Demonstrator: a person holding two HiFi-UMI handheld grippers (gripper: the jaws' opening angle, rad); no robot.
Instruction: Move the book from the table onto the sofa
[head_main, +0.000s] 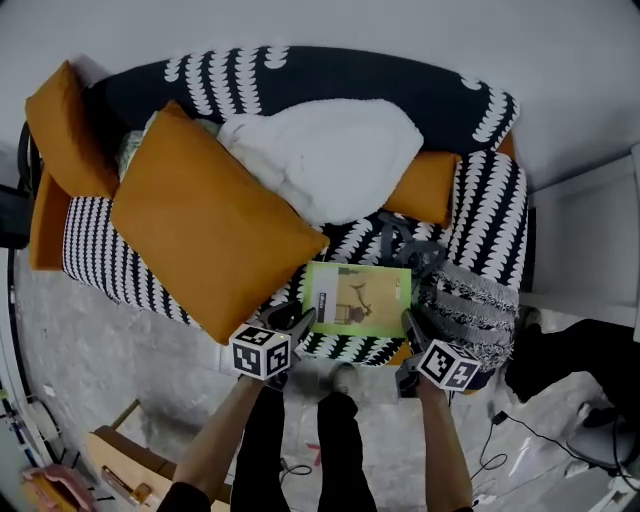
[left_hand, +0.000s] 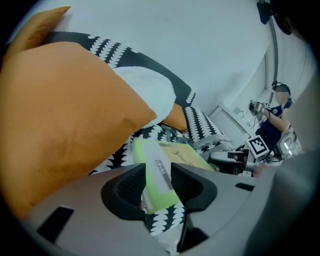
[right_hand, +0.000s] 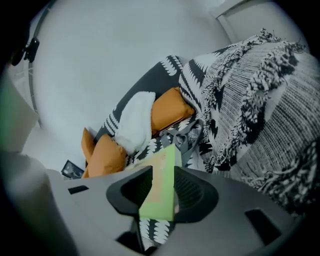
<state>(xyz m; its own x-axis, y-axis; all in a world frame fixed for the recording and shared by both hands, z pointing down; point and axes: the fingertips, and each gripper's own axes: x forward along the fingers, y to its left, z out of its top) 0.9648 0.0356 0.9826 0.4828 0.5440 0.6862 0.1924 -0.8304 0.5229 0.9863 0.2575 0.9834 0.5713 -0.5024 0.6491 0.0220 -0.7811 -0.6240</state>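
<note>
— Two grippers, one book: which holds which side?
— On the near-left edge of the green book (head_main: 357, 298) is the left gripper (left_hand: 159, 182), fingers pinching it from either side. At the opposite edge the right gripper (right_hand: 159, 187) clamps the book the same way. The head view shows a marker cube riding on each.
— Where is the book?
— It lies roughly flat, cover up, over the front of the black-and-white patterned sofa (head_main: 480, 230). Whether it rests on the seat or hangs just above it cannot be told.
— What surrounds it?
— A large orange cushion (head_main: 210, 225) sits just to its left, overhanging the seat's front. A white blanket (head_main: 320, 155) is heaped behind, against the backrest. A grey fringed throw (head_main: 465, 300) lies just beside the book's right edge, and a smaller orange pillow (head_main: 425, 188) sits between blanket and armrest.
— And the person?
— Standing at the sofa's front, forearms (head_main: 225, 440) reaching forward, feet on a grey floor (head_main: 130, 350).
</note>
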